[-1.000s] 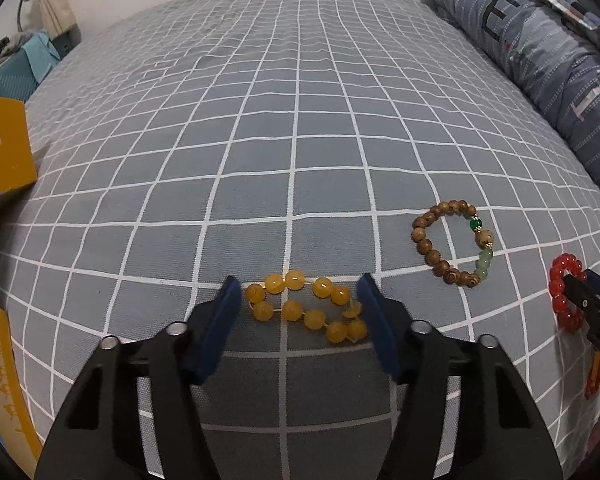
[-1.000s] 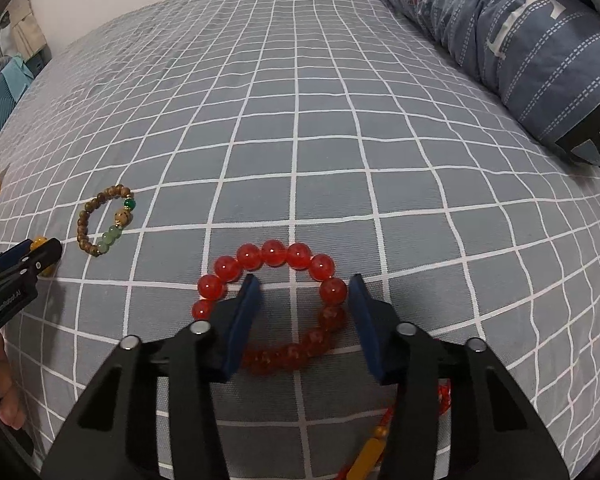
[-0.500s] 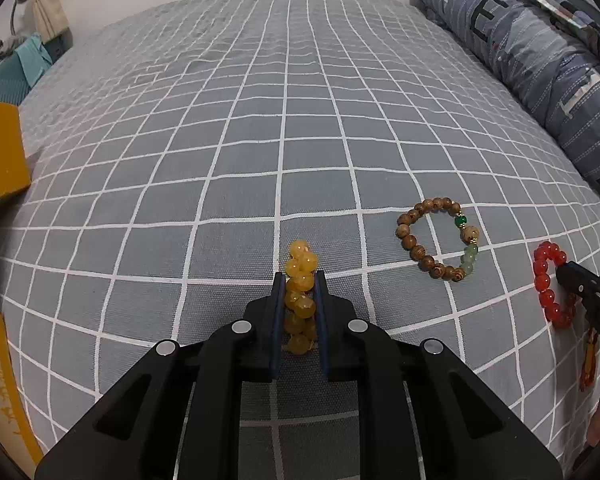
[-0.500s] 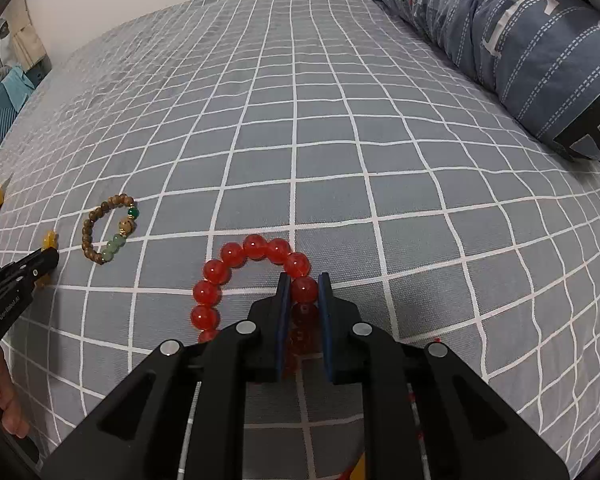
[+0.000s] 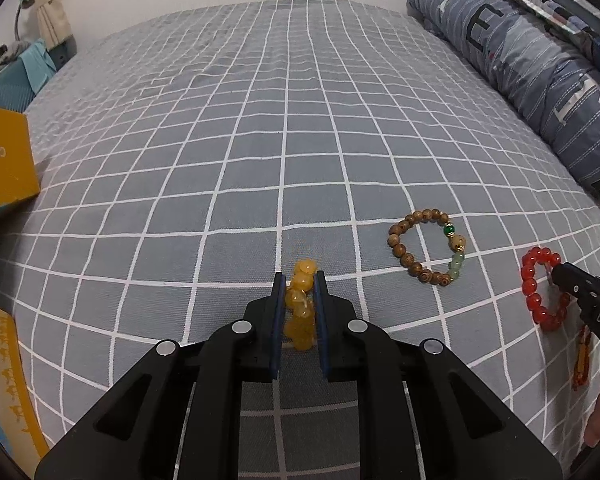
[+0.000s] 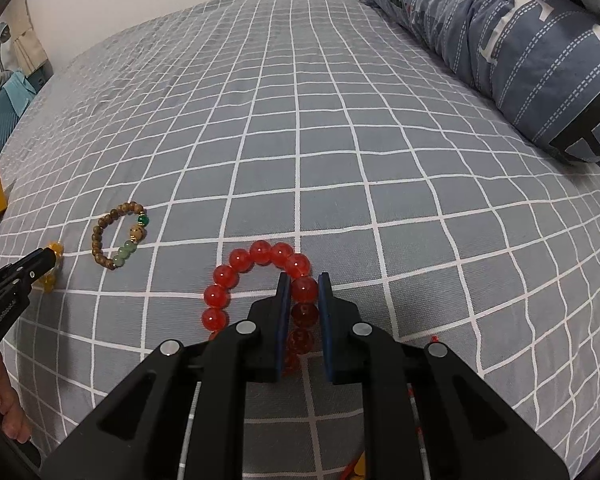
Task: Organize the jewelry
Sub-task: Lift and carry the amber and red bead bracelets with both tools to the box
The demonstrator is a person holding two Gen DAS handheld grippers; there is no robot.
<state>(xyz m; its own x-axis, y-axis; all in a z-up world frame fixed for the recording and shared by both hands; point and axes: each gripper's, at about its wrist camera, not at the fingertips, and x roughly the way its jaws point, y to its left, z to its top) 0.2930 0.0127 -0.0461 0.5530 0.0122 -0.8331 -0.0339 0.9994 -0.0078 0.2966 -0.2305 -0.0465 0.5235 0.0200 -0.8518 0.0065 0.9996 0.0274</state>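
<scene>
Legible text is limited. The yellow box (image 5: 2, 160) at the left edge of the left wrist view bears partial white lettering, approximately "CANE". The right gripper (image 5: 556, 274) body at the right edge shows "DAS", cut off. The folded quilt (image 5: 540, 76), upper right, carries large letters "E" and "T".

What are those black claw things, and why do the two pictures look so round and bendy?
They are not robot arms. A person holds a two-finger pincher tool in each hand, and each tool carries a wide-angle camera looking along its fingers; that lens bends the picture. One picture comes from the left gripper, the other from the right gripper. Below them is a grey bedsheet with white grid lines. The left gripper is pinched shut on a yellow round-bead bracelet. The right gripper is pinched shut on a red glassy-bead bracelet. Between them lies a brown wooden-bead bracelet with some green beads, untouched. A blue patterned pillow lies along the right side.
</scene>
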